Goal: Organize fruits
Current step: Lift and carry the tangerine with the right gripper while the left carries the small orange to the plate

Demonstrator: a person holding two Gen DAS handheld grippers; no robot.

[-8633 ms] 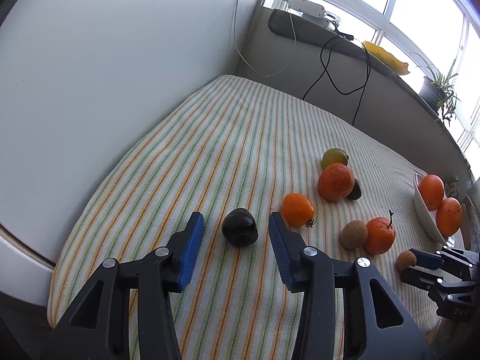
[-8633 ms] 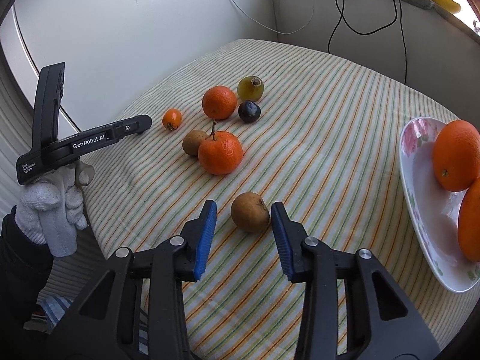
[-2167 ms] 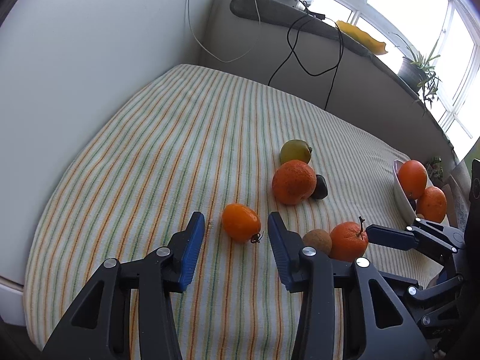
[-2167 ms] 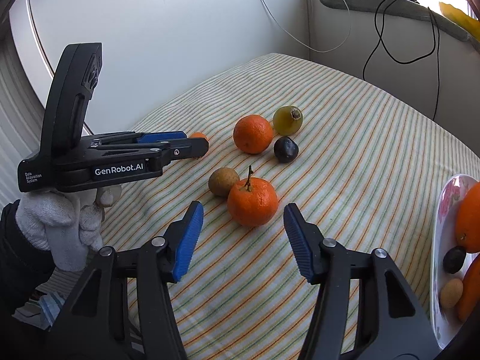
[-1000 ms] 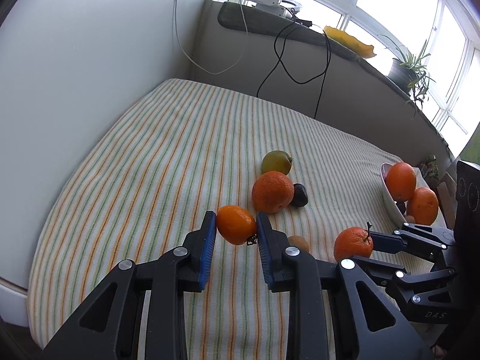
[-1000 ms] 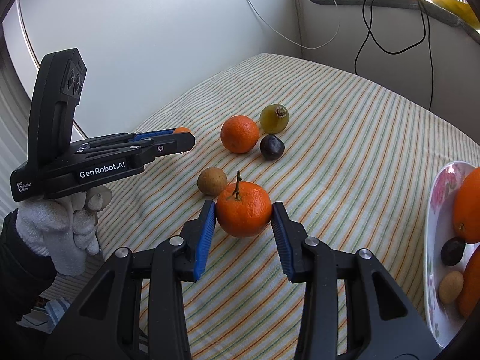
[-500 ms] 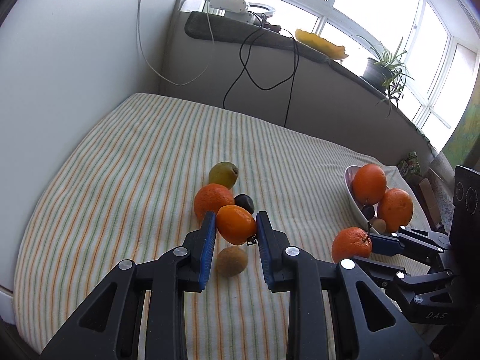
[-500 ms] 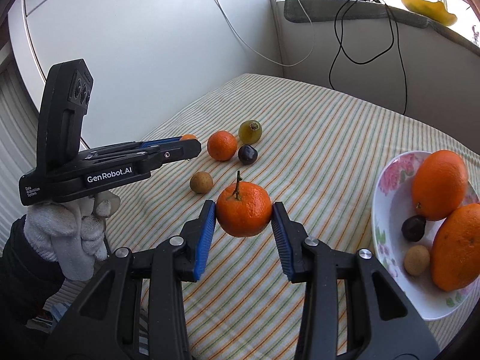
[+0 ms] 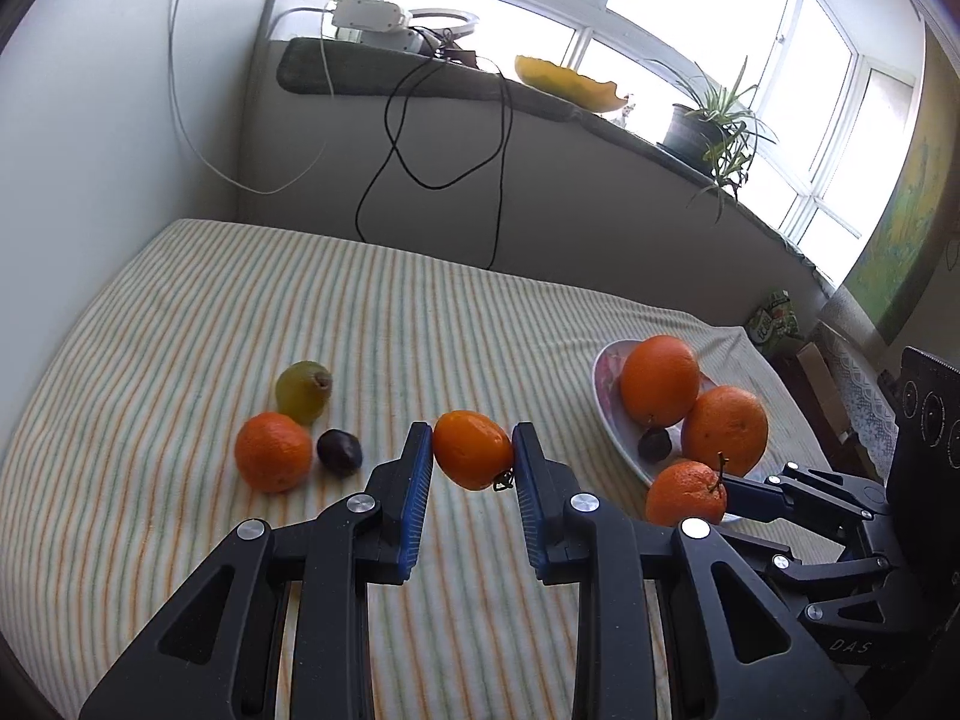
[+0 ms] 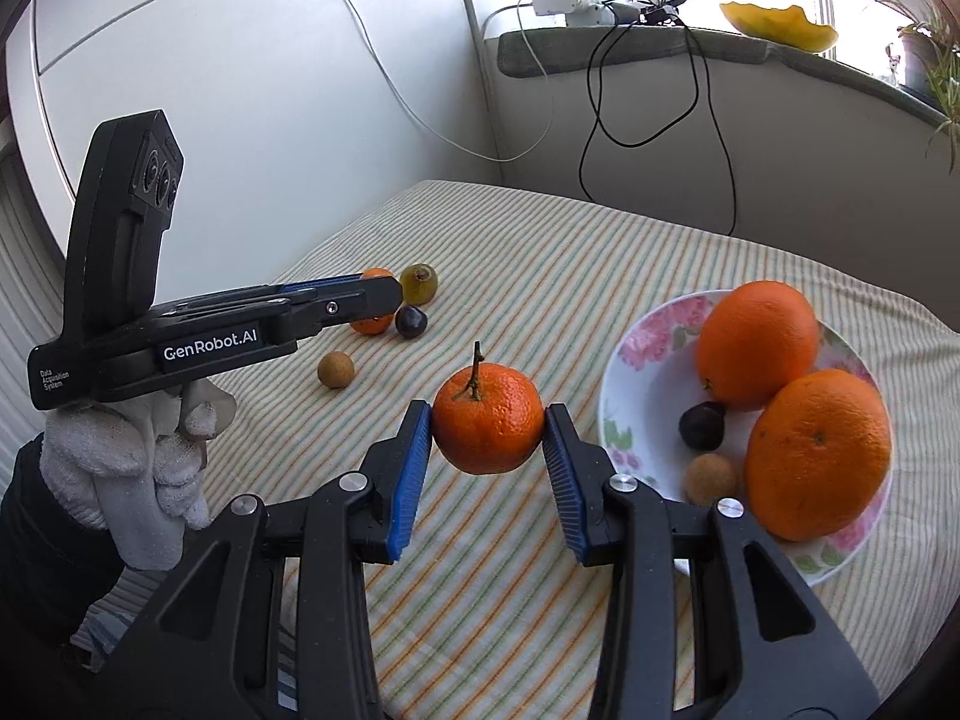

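Observation:
My left gripper [image 9: 472, 459] is shut on a small orange fruit [image 9: 472, 449] and holds it above the striped cloth. My right gripper [image 10: 487, 435] is shut on a stemmed tangerine [image 10: 487, 425], held in the air just left of the floral plate [image 10: 637, 354]. The plate holds two large oranges [image 10: 757, 343], a dark plum [image 10: 701, 425] and a small brown fruit [image 10: 711, 477]. On the cloth lie an orange [image 9: 273, 459], a green fruit [image 9: 303, 384], a dark plum [image 9: 339, 451] and a brown fruit [image 10: 335, 369].
The striped cloth [image 9: 420, 324] covers the table, which ends at a white wall on the left and a grey ledge with cables [image 9: 444, 138] at the back. A potted plant [image 9: 711, 126] and a yellow dish [image 9: 567, 81] stand on the sill.
Both grippers have risen and moved right toward the plate, each carrying its fruit. The loose fruits on the cloth now lie farther left and behind.

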